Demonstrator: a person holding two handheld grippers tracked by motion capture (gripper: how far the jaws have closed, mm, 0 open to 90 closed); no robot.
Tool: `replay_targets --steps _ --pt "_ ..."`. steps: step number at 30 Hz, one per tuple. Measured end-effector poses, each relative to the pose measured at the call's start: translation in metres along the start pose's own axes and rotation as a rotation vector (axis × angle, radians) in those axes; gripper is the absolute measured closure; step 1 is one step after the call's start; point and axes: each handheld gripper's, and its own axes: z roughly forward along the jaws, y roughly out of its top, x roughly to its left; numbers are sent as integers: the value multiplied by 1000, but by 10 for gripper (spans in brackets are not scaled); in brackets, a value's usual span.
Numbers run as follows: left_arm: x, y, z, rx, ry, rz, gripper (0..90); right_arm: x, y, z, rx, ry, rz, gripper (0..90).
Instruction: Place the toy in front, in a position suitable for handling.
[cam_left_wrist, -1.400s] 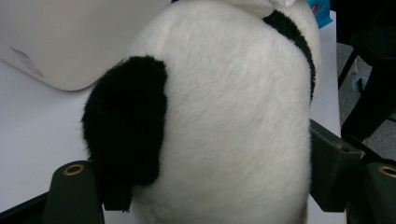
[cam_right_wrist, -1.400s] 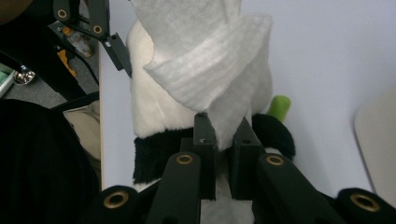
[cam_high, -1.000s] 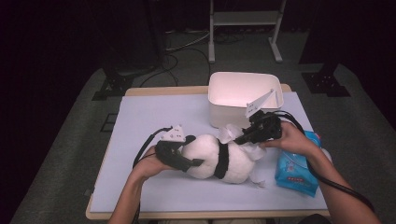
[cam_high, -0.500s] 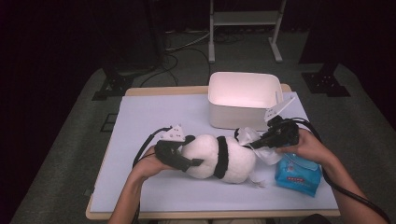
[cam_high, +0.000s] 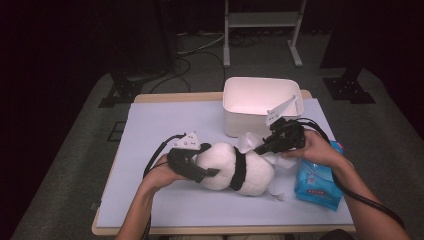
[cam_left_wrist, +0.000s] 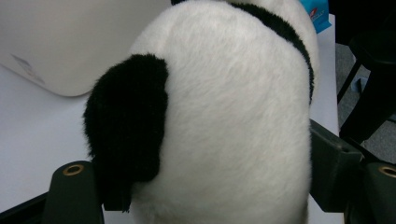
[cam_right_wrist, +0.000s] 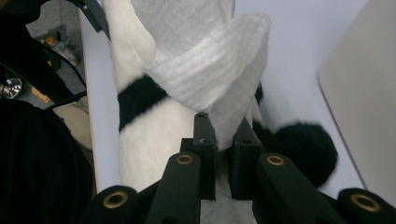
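The right gripper (cam_right_wrist: 222, 140) has swung left; its view shows the pinched wipe (cam_right_wrist: 210, 79).

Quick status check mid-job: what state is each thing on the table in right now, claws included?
Panda plush: lying on its side, clamped at one end.
Left claw: shut on panda plush.
Wet wipe: crumpled, pinched, draped against the plush.
Right claw: shut on wet wipe.
White bin: upright, open-topped.
Blue wipes pack: lying flat by the table's right edge.

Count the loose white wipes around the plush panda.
2 visible: one wipe pinched in the right gripper over the panda; another wipe on the table by its end. More may be hidden underneath.
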Motion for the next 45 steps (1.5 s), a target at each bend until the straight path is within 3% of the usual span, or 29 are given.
replay_targets --steps 5,9,14,24,34,45 --pt "-2 15 1 26 4 28 246 5 15 10 10 14 -27 829" --pt "-3 21 4 26 -1 43 241 2 7 8 4 16 -16 830" --pt "-6 25 10 19 -23 34 194 -1 -13 5 -31 31 8 831" --pt "-2 32 12 -10 -53 -7 94 -3 -32 0 -75 37 26 833" --pt "-3 34 10 -7 -60 -9 85 1 -37 -3 -79 33 24 833" --pt "-1 39 7 21 -55 -18 50 6 -30 -1 -56 17 -8 834"
